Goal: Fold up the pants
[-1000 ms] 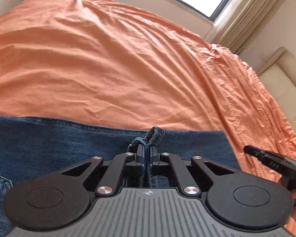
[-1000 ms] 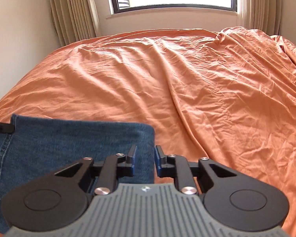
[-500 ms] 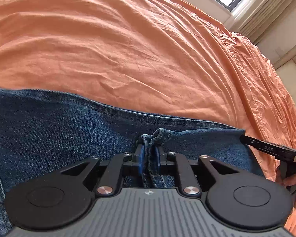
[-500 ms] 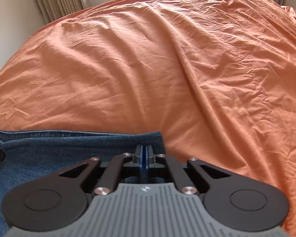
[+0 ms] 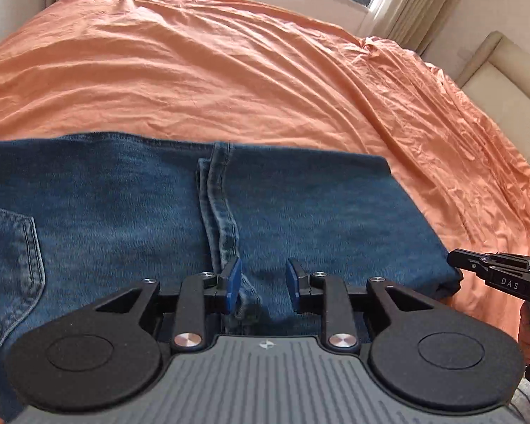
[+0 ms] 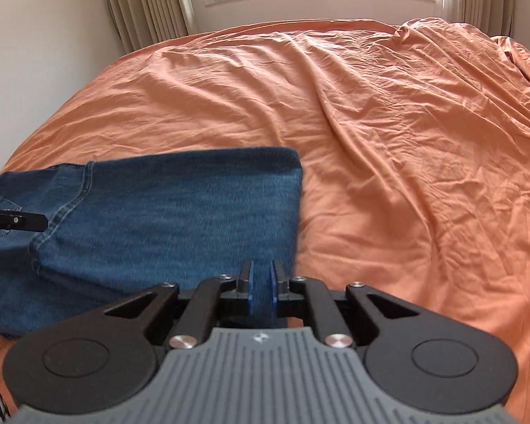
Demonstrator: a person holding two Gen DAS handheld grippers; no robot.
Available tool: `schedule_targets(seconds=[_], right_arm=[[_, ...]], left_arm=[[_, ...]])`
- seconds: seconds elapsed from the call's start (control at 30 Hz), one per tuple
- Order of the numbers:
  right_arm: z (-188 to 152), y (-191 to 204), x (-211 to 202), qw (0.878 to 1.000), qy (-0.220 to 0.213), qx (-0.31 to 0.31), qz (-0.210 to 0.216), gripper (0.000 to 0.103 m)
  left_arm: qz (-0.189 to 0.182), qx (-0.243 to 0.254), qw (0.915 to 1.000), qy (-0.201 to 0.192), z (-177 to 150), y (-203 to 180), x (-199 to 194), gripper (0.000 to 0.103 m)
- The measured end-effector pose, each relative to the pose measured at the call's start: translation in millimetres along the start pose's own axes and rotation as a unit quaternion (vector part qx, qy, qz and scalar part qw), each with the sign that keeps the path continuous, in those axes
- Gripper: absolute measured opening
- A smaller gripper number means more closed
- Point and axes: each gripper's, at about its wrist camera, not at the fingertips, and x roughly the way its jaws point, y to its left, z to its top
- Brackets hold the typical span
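- Pants (image 5: 300, 212) are laid folded at the bed's (image 5: 229, 70) near edge, long axis crosswise.
- Left claw (image 5: 261, 284) is being opened over the seam, nothing pinched.
- Right claw (image 6: 260, 284) is being parted narrowly at the fold's corner.

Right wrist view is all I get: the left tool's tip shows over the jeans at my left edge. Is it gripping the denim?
Observer: No. The left tool has its jaws opening. The seam of the jeans lies between the pads, not clamped.
Operator: Anything stitched to the left of that seam?
Observer: A back pocket, at the left edge of the left wrist view.
Operator: Anything off the bed?
Observer: A beige padded piece of furniture, beside the orange sheet on the right of that view.
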Motion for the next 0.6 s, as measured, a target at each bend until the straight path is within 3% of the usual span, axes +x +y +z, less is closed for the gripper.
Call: schedule_targets(seconds=[0.13, 0.23, 0.4, 0.6], right_arm=[[-27, -3, 12, 1.000, 0.008, 0.024, -0.008, 0.005], [-36, 0, 20, 1.000, 0.008, 0.007, -0.014, 0.003], [-47, 8, 28, 0.999, -0.003, -0.040, -0.027, 0.002], [-46, 13, 29, 0.997, -0.011, -0.057, -0.043, 0.002]], left_arm=[[0.014, -0.018, 0.9997, 0.005, -12, 4, 10, 0.030], [0.049, -0.019, 0.9983, 0.023, -18, 8, 21, 0.030], [0.034, -0.044, 0.9982, 0.023, -30, 24, 30, 0.034], [0.052, -0.017, 0.9985, 0.003, -35, 14, 23, 0.035]])
